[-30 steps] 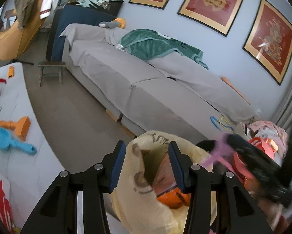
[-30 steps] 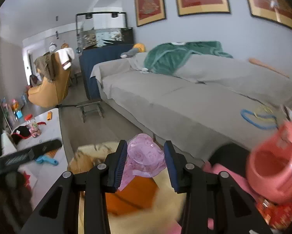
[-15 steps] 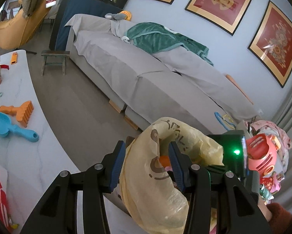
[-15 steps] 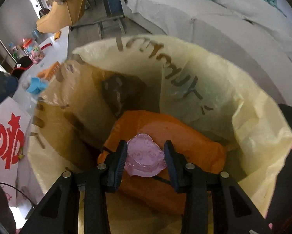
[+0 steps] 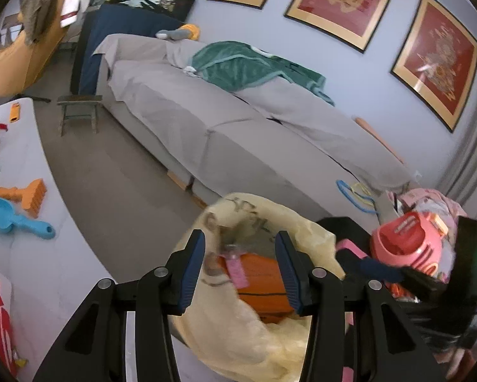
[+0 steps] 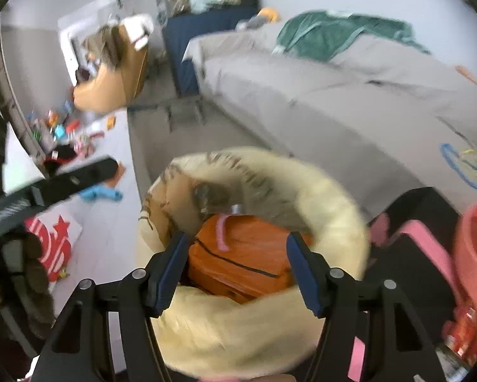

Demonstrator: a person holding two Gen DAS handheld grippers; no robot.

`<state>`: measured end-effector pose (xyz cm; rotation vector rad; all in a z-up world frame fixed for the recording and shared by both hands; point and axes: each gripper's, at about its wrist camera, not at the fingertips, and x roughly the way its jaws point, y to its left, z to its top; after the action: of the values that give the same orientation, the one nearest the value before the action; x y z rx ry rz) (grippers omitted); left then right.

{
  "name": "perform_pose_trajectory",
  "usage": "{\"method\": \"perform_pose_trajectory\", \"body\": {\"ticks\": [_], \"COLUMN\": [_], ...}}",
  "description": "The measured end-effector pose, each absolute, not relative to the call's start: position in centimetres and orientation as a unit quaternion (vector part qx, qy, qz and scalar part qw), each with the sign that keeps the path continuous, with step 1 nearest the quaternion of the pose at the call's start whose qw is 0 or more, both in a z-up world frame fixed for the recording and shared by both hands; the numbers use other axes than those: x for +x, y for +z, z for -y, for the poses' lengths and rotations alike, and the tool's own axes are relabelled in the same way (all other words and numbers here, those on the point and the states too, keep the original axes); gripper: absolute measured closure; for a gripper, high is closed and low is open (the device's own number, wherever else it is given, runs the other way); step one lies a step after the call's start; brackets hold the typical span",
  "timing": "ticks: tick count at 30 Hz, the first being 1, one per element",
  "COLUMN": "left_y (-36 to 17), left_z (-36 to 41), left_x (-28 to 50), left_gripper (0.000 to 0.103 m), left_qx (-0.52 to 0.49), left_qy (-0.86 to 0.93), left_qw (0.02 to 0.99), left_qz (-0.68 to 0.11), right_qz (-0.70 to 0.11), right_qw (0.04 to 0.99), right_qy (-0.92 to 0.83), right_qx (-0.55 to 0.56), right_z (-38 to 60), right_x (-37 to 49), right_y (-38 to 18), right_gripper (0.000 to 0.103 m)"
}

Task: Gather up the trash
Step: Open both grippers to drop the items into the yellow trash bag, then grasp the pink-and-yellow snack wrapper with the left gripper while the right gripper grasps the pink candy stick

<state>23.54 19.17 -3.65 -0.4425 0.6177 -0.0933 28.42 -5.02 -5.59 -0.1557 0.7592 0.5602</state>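
A pale yellow trash bag (image 6: 254, 334) gapes open, a pink wrapper (image 6: 220, 234) lying inside on an orange basketball-patterned package (image 6: 244, 261). A second earlier the right gripper (image 6: 238, 270) pinched that wrapper; now its jaws are opening, empty. The left gripper (image 5: 238, 267) clamps the bag's rim wide. Best practice: lift clear without snagging plastic.

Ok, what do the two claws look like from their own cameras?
Both match. The left claw and the right claw have black angular plastic fingers with triangular cut-outs, round silver pivot screws and ribbed blue pads on the inner faces. No cables, markings or sleeves show.
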Motion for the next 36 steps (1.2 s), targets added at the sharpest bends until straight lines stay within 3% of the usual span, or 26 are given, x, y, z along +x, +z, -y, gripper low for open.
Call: {"method": "perform_pose_trajectory", "body": {"ticks": [13,22,36], "left_y": [-3.7,-4.0,-7.4], "left_z": [-3.7,7.7,13.2], "left_x": [23.3,21.4,15.5], "left_gripper": [0.056,0.056,0.056], "left_qx": [-0.150,-0.072,-0.098], "left_qy": [-0.233,-0.370,-0.361], "left_qw": [0.893,0.842,0.800], "left_qz": [-0.356,-0.386,-0.469], "right_qz": [-0.291,-0.307,-0.328], "right_qw": [0.948,0.951,0.940], "right_qy": [0.100,-0.006,-0.055], "right_qx": [-0.081,-0.035,0.071], "right_z": [22.8,32.2,39.7], "right_x": [20.3,14.6,9.9], "right_y": [-1.7,-4.1,-7.5], "right_gripper": [0.042,0.042,0.042]}}
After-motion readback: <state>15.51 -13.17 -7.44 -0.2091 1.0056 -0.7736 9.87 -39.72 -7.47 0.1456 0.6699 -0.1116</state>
